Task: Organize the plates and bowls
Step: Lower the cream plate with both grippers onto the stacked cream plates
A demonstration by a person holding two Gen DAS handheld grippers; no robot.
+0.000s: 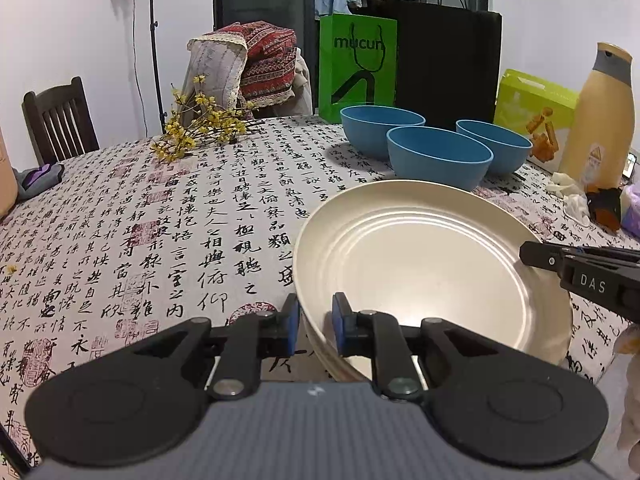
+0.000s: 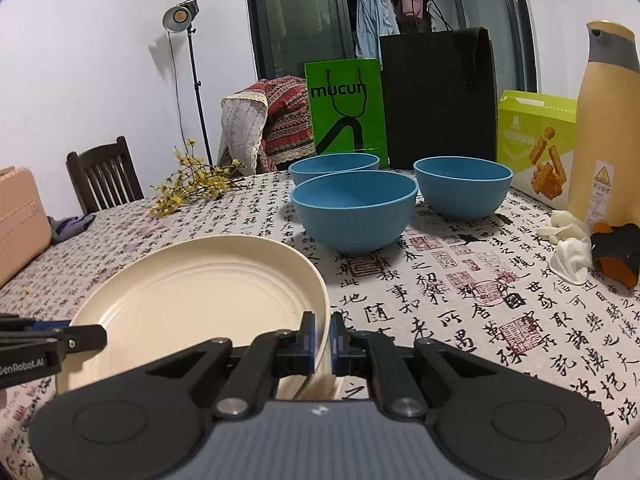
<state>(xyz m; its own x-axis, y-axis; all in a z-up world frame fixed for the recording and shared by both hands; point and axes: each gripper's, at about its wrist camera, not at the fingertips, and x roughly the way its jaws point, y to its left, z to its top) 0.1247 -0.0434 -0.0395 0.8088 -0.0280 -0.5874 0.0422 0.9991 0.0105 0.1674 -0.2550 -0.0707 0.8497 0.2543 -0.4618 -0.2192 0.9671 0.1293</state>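
Note:
A cream plate [image 1: 420, 264] [image 2: 192, 304] lies near the table's front edge, and the rim of another plate [image 2: 310, 390] shows just under it. My left gripper [image 1: 316, 324] [image 2: 100, 334] is shut on the top plate's left rim. My right gripper [image 2: 322, 338] [image 1: 528, 256] is shut on its right rim, one pad inside and one outside. Three blue bowls stand apart from each other behind the plates: a near one [image 1: 438, 160] [image 2: 354, 212], a far left one [image 1: 380, 128] [image 2: 332, 166] and a right one [image 1: 496, 148] [image 2: 464, 188].
The calligraphy-print tablecloth [image 1: 168, 220] covers the table. At the back stand a green bag [image 1: 356, 64], a black bag [image 1: 448, 68], a snack box [image 2: 536, 140] and a tall yellow bottle [image 2: 604, 128]. Yellow flowers [image 1: 200, 124] lie far left, crumpled tissues [image 2: 568, 248] right.

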